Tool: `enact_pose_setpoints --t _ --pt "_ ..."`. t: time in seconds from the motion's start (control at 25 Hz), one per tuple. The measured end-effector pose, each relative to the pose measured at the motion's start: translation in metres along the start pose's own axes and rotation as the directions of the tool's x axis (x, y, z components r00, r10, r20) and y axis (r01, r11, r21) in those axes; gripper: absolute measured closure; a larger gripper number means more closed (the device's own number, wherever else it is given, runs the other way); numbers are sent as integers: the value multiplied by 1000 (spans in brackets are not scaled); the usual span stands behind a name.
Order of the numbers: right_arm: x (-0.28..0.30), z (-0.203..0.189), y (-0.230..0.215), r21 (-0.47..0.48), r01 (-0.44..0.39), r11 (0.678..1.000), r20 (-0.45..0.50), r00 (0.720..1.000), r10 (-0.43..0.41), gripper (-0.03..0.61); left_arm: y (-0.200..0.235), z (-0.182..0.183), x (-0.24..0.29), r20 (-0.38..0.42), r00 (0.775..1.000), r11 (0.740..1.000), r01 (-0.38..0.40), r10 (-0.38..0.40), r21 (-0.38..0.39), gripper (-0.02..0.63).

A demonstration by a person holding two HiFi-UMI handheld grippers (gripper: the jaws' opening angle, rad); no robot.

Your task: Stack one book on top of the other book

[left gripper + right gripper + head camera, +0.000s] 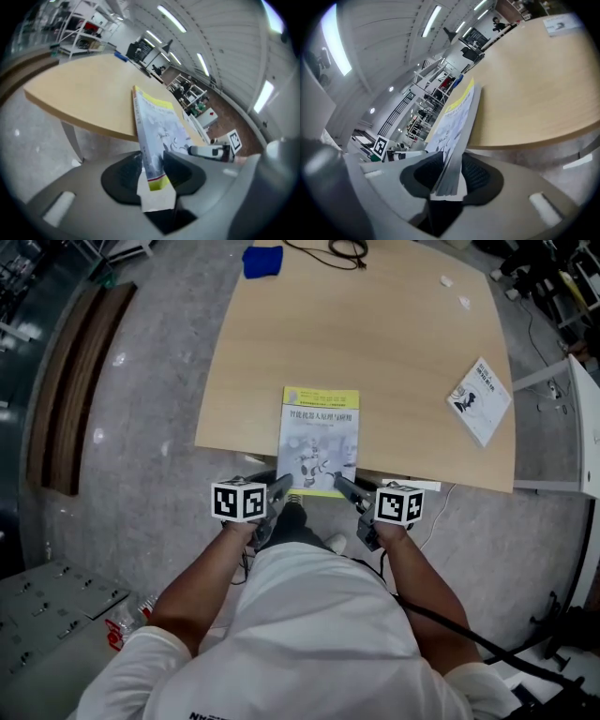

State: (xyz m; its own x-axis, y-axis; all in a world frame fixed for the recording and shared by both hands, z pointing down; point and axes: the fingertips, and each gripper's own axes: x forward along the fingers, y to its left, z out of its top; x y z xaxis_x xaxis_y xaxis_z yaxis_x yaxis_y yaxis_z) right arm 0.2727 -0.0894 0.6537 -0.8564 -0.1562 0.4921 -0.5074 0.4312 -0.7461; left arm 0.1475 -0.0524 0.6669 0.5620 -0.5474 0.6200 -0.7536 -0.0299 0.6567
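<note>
Head view: we see the yellow book (319,439) overhanging the near edge of the table (375,334). The left gripper (281,488) and right gripper (345,487) each clamp one of its near corners. The white book (480,399) lies far right, well apart, with bare tabletop between as open room.

Left gripper view: the jaws pinch the spine-side corner. We judge the bite shallow, so the book may slip.

Right gripper view: the jaws are closed on the page edges. Uneven lifting could twist the book or fan its pages, or catch it on the table's edge below.
</note>
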Motion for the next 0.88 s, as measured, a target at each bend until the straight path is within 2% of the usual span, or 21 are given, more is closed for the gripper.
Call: enact_pose_setpoints --t 0.08,0.2,0.36,0.52,0.68,0.76,0.88 --pt "-9 6 7 -73 18 997 14 1000 -17 458 -13 0 -1 -4 1000 995 -22 23 95 460" --pt "-24 14 18 -128 30 991 45 999 -25 462 -30 3 -4 21 999 987 -28 25 156 462" --pt "-53 15 19 -138 41 990 88 996 -29 460 -57 8 4 29 1000 975 0 -7 222 465" --pt "-105 5 3 -144 84 986 147 987 -63 460 -103 -8 29 12 999 959 37 -42 280 465" --pt "-120 0 8 -152 135 979 198 975 -104 460 -114 -12 31 -5 997 945 79 -82 319 465" --pt "-140 -2 7 -152 168 974 234 963 -130 460 -132 -14 38 -18 994 931 111 -111 347 465" --pt "-195 -6 -9 -142 216 966 298 940 -166 459 -182 -24 62 -36 988 903 155 -153 401 466"
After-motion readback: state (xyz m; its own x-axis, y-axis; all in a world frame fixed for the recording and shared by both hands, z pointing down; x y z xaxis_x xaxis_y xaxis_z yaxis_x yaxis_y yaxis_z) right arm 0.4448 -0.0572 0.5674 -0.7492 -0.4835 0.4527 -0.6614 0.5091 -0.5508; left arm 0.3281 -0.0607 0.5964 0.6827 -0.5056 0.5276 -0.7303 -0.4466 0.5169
